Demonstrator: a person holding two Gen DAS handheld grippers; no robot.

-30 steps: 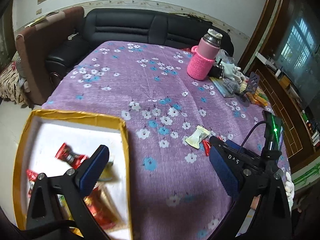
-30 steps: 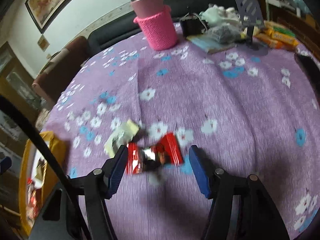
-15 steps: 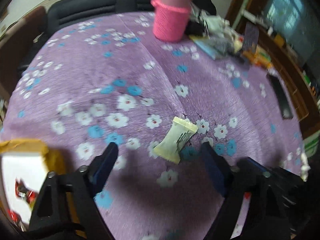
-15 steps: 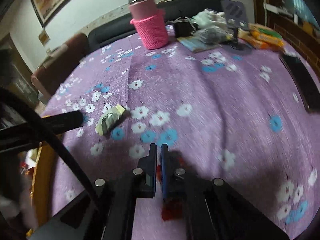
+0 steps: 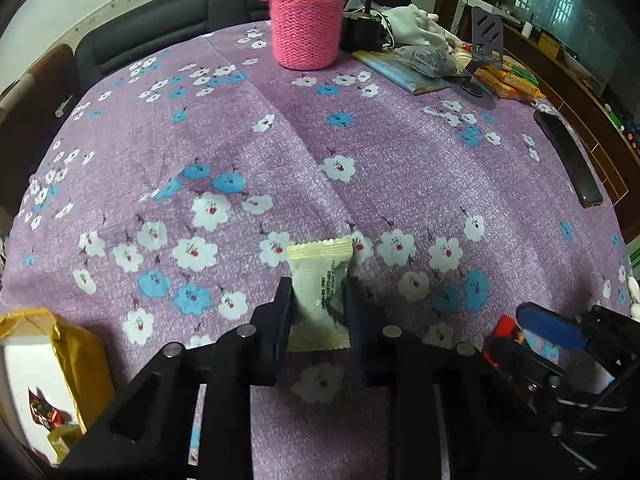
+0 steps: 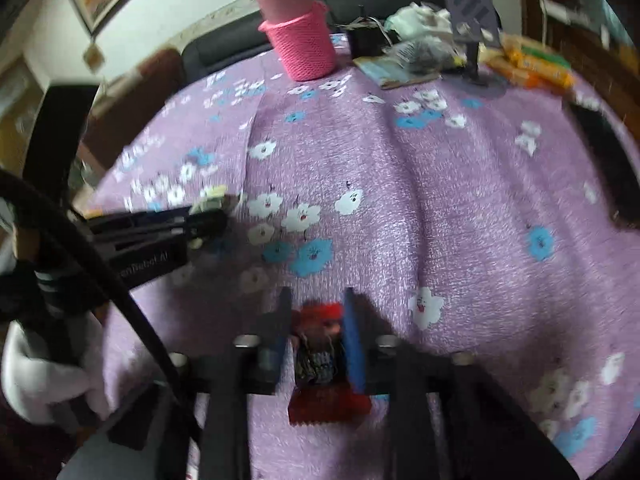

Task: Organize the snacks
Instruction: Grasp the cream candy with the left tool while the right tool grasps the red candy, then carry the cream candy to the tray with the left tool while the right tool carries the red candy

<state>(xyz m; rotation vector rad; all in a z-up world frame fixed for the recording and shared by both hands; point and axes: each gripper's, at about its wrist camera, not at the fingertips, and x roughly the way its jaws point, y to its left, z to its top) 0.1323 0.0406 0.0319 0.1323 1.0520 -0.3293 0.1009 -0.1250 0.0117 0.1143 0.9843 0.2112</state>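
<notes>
My left gripper [image 5: 318, 294] is shut on a pale yellow snack packet [image 5: 320, 292], which stands between its fingers just over the purple flowered tablecloth [image 5: 400, 168]. My right gripper [image 6: 318, 320] is shut on a red snack packet [image 6: 322, 356] and holds it above the cloth. In the left wrist view the right gripper [image 5: 548, 332] shows at the lower right with the red packet [image 5: 506, 338]. In the right wrist view the left gripper [image 6: 208, 216] shows at the left with the pale packet [image 6: 210, 196]. A gold-edged white box [image 5: 60, 340] with snacks inside lies at the lower left.
A pink flask in a knitted sleeve [image 5: 306, 28] stands at the far side. Gloves, bags, a phone stand [image 5: 486, 36] and orange packets [image 5: 512, 80] crowd the far right. A black phone [image 5: 568, 156] lies at the right edge. A black sofa [image 5: 168, 36] is behind the table.
My left gripper moved from the box to the pale packet and shut on it. My right gripper shut on the red packet and lifted it off the cloth.
</notes>
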